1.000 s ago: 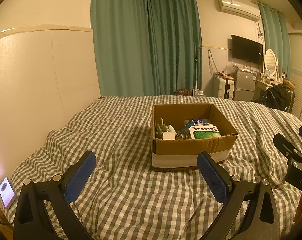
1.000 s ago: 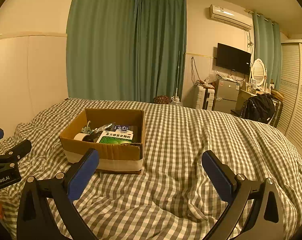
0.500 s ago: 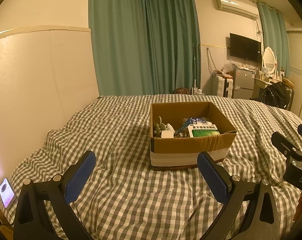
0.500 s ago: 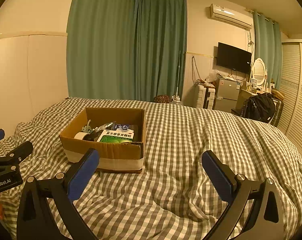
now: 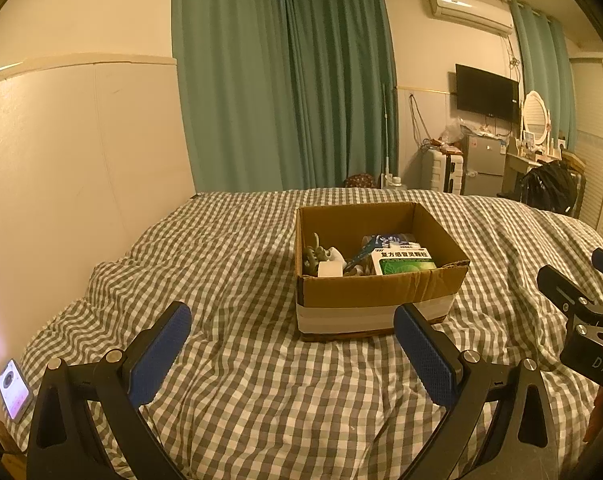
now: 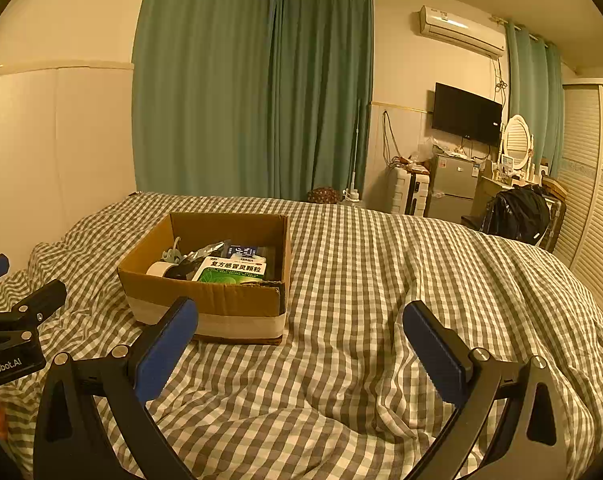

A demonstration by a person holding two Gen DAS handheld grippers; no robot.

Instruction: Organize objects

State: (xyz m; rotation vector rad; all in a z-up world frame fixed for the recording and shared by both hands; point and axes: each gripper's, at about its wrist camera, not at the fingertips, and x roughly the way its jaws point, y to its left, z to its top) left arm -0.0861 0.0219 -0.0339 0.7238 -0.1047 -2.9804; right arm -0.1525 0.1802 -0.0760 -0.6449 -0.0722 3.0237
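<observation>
Hovering wide apart — both tongs [image 5: 293, 344] [image 6: 301, 344] before the cardboard box [image 5: 375, 292].

Phone [image 5: 14, 389] beside checked quilt [image 5: 261, 380]; wall television [image 6: 466, 113].

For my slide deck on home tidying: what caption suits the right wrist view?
Open right gripper above a checked bedspread, facing a cardboard box holding a green medicine packet.

Cardboard box [image 5: 377, 292] slightly nearer left gripper [image 5: 291, 354]; contents unmoved.
</observation>
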